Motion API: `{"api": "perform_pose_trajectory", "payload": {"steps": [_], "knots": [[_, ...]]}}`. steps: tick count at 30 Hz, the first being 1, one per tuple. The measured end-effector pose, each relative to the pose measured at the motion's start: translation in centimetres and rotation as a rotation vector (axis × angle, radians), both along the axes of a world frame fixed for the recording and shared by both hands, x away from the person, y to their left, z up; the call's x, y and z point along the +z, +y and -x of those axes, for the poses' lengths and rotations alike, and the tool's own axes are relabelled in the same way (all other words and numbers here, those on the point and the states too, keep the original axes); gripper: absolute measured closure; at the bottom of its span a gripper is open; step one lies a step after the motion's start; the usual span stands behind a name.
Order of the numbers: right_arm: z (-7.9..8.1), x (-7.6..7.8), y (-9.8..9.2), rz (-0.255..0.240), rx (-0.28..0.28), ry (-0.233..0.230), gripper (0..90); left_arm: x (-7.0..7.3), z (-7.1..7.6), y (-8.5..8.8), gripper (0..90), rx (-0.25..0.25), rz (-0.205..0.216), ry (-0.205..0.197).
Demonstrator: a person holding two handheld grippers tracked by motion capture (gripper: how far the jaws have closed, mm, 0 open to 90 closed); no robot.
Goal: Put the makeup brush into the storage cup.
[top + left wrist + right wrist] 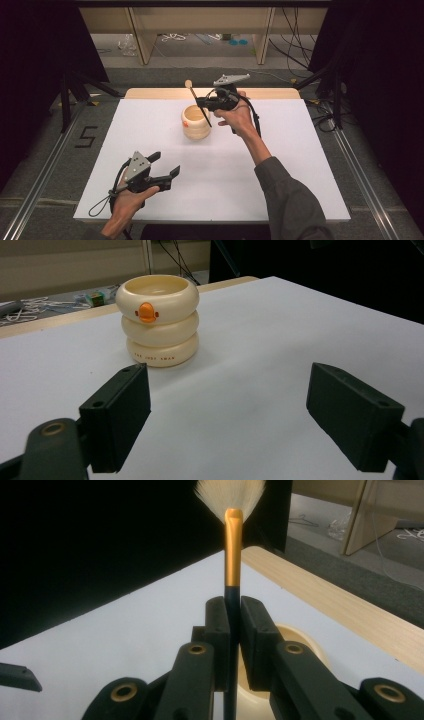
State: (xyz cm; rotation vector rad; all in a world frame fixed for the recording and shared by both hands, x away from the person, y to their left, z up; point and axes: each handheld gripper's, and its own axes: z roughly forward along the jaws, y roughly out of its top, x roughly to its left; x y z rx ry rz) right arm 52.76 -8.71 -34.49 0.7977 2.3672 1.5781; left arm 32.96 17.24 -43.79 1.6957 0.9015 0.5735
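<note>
Brush (233, 550) first: one of them, slim, with a dark handle, a gold ferrule and a fan of pale bristles at the tip. The right gripper (233, 625) has its jaws pressed tight on the dark handle, just below the gold part, so the brush stands up between them with the bristles at the top of the right gripper view. From the high view the brush (197, 102) leans over the holder, its lower end at the cup's mouth and its upper end reaching past the far rim.

One holder (158, 320) stands upright on the white surface (280, 340), toward its far side and near the middle. It is cream coloured, shaped like three fat rings stacked one on another, open on top, with a small orange mark on the top ring and a line of tiny lettering on the bottom ring that I cannot read.

Two grippers in all. The left gripper (165, 165) is held low at the near left of the surface, well apart from the holder, jaws spread wide with nothing between them.
</note>
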Motion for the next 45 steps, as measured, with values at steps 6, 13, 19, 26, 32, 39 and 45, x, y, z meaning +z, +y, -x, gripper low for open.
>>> {"api": "perform_pose_trajectory", "payload": {"steps": [6, 13, 19, 26, 32, 39, 45], "knots": [[-0.4, 0.3, 0.2, -0.015, -0.015, -0.011, 83.6, 0.0, 0.0, 0.0, 17.3, 0.0, -0.001, 0.0], [-1.1, 0.3, 0.2, -0.038, -0.037, -0.012, 83.6, 0.0, 0.0, -0.1, 17.3, 0.0, 0.005, 0.003], [-1.7, 0.2, 0.4, -0.058, -0.05, -0.01, 83.6, 0.0, 0.0, 0.0, 17.3, 0.0, 0.0, 0.001], [-2.4, -0.1, 0.8, -0.078, -0.069, -0.013, 83.6, 0.0, 0.1, -0.1, 17.3, 0.0, 0.005, 0.006], [-3.2, -0.7, 0.9, -0.096, -0.087, -0.015, 83.5, -0.1, 0.0, -0.1, 17.3, 0.0, 0.008, 0.005], [-3.6, -0.9, 0.9, -0.105, -0.107, -0.01, 83.6, -0.1, 0.0, -0.1, 17.3, 0.0, 0.008, 0.005], [-3.9, -1.1, 1.1, -0.103, -0.113, -0.024, 83.5, -0.1, 0.1, -0.1, 17.3, 0.0, 0.006, 0.005]]}}
